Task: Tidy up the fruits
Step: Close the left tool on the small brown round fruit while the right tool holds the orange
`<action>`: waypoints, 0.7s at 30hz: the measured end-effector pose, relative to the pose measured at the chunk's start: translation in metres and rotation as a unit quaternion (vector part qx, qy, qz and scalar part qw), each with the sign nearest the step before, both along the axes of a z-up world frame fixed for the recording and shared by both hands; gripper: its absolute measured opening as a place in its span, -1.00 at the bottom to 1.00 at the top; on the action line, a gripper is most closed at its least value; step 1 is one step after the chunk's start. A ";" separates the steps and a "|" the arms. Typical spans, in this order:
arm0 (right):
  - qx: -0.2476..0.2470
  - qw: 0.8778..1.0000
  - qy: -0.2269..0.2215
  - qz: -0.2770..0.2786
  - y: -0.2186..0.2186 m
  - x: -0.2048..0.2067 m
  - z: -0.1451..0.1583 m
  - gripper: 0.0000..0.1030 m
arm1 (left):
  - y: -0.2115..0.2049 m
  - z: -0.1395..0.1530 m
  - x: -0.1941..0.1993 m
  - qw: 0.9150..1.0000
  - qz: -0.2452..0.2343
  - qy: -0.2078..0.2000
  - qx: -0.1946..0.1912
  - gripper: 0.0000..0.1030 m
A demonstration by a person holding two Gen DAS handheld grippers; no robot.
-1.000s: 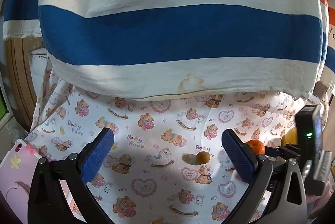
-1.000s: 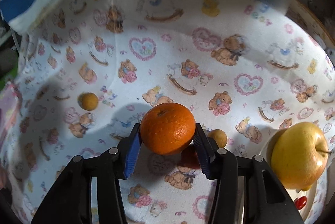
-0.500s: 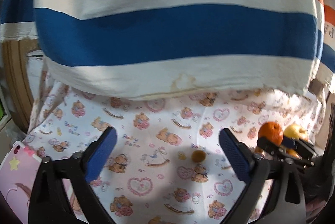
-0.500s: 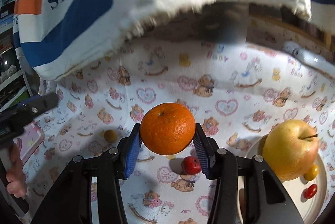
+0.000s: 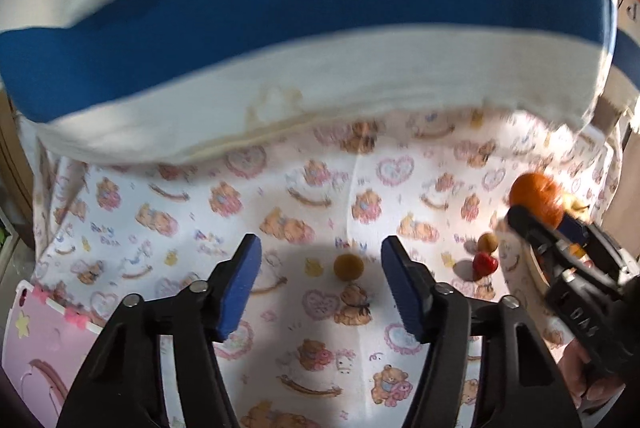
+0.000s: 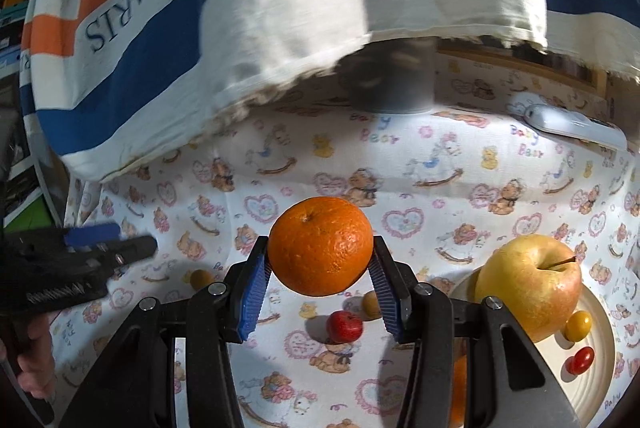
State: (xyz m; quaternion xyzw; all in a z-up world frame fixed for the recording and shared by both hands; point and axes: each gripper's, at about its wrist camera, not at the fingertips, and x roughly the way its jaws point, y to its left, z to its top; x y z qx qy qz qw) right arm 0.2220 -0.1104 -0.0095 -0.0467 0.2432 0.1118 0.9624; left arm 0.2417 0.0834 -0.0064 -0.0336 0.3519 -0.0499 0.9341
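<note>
My right gripper (image 6: 320, 252) is shut on an orange (image 6: 320, 246), held above the teddy-bear cloth (image 6: 420, 188). To its right a yellow apple (image 6: 528, 280) rests on a cream plate (image 6: 600, 312) with a small yellow fruit (image 6: 578, 326) and a red cherry tomato (image 6: 580, 360). On the cloth lie a small red fruit (image 6: 344, 326) and two small yellow-brown fruits (image 6: 370, 303) (image 6: 201, 278). My left gripper (image 5: 320, 268) hangs over the cloth with its jaws closing. One yellow-brown fruit (image 5: 349, 267) lies just ahead between the fingers, untouched. The orange (image 5: 536, 196) shows at the right edge.
A person's striped shirt (image 5: 280, 28) with the word PARIS fills the upper half of both views. A pink board (image 5: 40, 348) lies at the cloth's left edge. A white remote-like object (image 6: 576, 126) and a blurred grey thing (image 6: 388, 84) sit at the back.
The left gripper's jaws have narrowed a lot and it has shifted along the cloth toward the small yellow-brown fruit. The right gripper has lifted the orange and tilted up.
</note>
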 end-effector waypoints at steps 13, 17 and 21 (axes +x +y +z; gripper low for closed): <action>-0.004 1.000 0.009 -0.018 -0.006 0.007 -0.006 -0.02 | -0.012 -0.030 0.034 0.998 -0.008 0.068 -0.013 -0.12; -0.006 1.000 0.011 -0.017 -0.005 0.008 -0.006 -0.02 | -0.020 -0.039 0.036 0.997 -0.026 0.070 -0.011 -0.53; -0.007 1.000 0.014 -0.015 -0.004 0.008 -0.007 -0.02 | -0.029 -0.041 0.038 0.997 -0.037 0.060 0.009 -0.53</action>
